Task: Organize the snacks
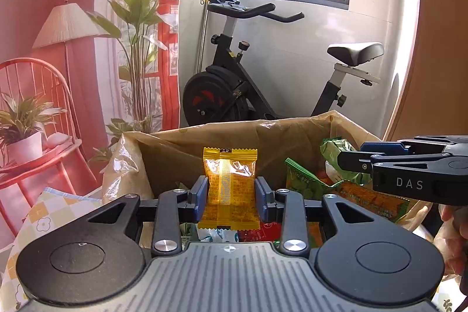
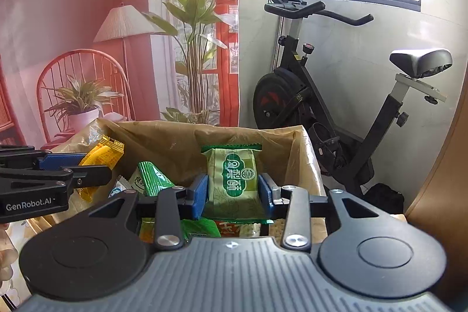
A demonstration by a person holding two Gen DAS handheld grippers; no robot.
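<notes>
The left tool (image 1: 231, 192) is closed on a yellow packet (image 1: 229, 186), held upright between its blue pads above the open brown bag (image 1: 204, 142). The right tool (image 2: 233, 192) is likewise closed on a green packet (image 2: 234, 183), upright over the same bag, toward its right side. Both packets hang clear of the heap below. More snacks (image 1: 365, 195), green, orange and red wrappers, lie loose inside the bag. Behind the bag stand an exercise bike (image 1: 263, 78) on the right and a tall plant (image 1: 140, 34) on the left.
</notes>
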